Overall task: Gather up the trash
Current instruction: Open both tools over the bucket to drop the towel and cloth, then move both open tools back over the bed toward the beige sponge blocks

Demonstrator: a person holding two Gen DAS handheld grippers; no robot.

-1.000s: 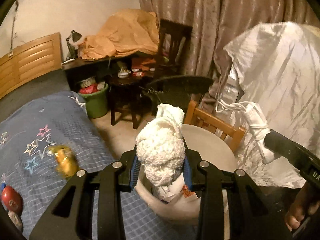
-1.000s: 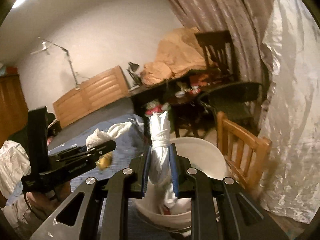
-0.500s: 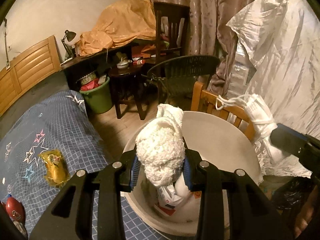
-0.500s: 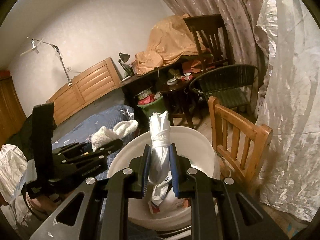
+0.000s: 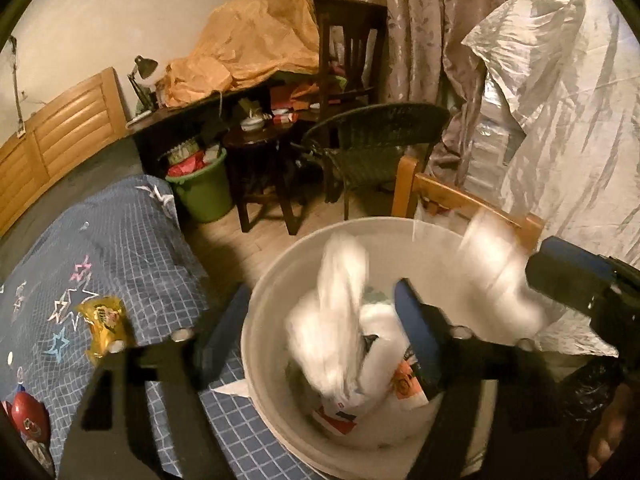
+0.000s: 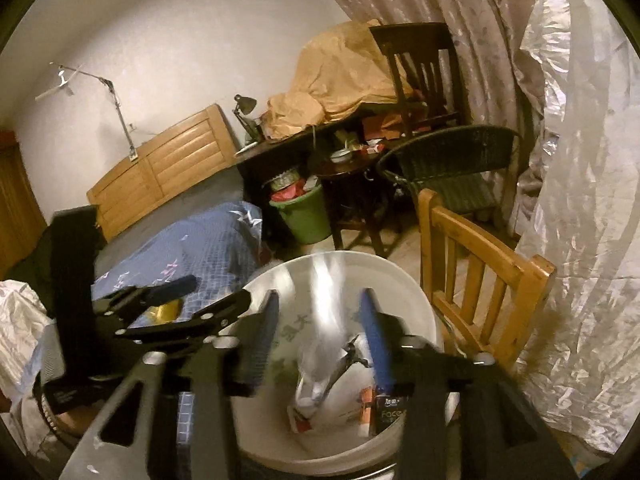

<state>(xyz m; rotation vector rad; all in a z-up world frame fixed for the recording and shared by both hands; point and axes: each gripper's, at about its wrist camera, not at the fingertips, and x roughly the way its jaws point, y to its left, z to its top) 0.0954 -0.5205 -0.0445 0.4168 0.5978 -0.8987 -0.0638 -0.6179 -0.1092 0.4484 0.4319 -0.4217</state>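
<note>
Letting go over the white bucket point(image 5: 276, 280), our left gripper point(image 5: 316, 332) and right gripper point(image 6: 320, 332) have both just been opening — the fluffy wad point(image 5: 340, 320) and knotted bundle point(image 6: 324, 300) (blurred, lower centre) drop between parted jaws, gripped by neither.

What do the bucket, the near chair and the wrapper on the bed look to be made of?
Bucket: probably plastic, a smooth off-white wall with a dull sheen. Near chair: wood, honey-coloured and apparently varnished, with slats and visible joints. Wrapper: likely foil or plastic film, crinkled gold with bright glints and print too blurred to read.
</note>
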